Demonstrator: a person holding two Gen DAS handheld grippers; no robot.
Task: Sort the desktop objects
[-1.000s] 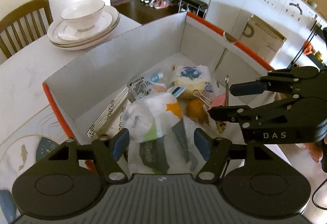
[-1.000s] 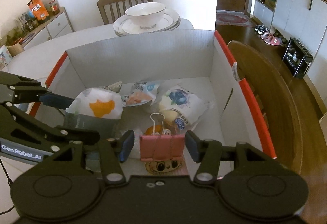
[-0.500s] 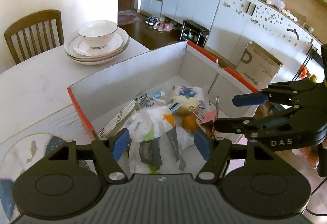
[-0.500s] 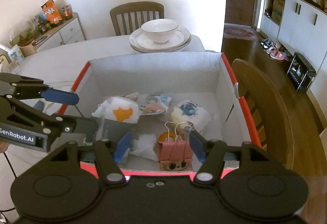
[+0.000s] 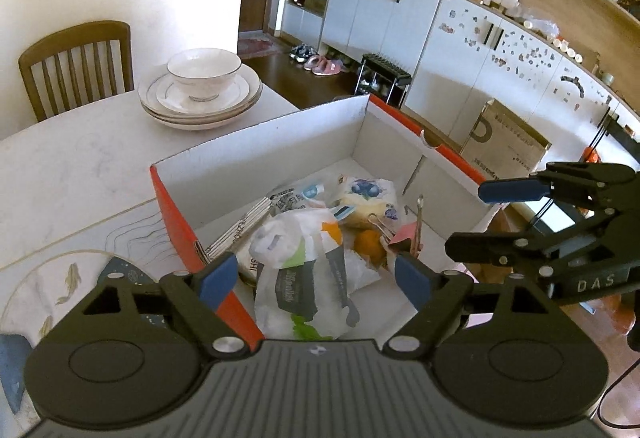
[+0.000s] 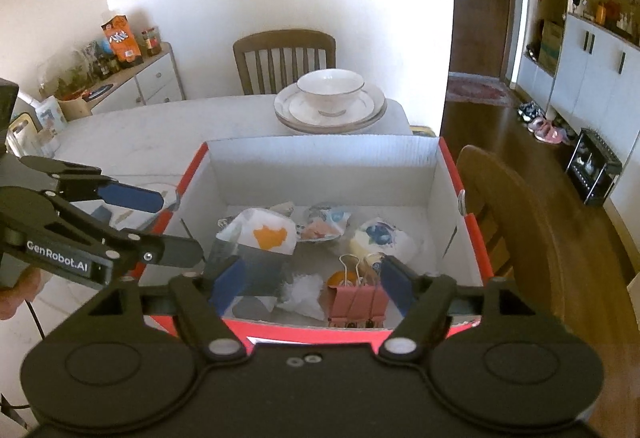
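Hovering over cardboard box on table, left gripper and right gripper, jaws opening and released, snack packet and pink binder clip lying inside box

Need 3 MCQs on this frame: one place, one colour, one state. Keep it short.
1. Where is the bowl?
A. in the box
B. on the plates
C. on a chair

2. What colour is the binder clip?
A. pink
B. green
C. black

3. How does the box stand?
A. taped shut
B. open-topped
C. tipped over

Key: 1 B, it sits on the plates behind the box. 2 A, its body is pink with wire handles. 3 B, the packets inside show from above.
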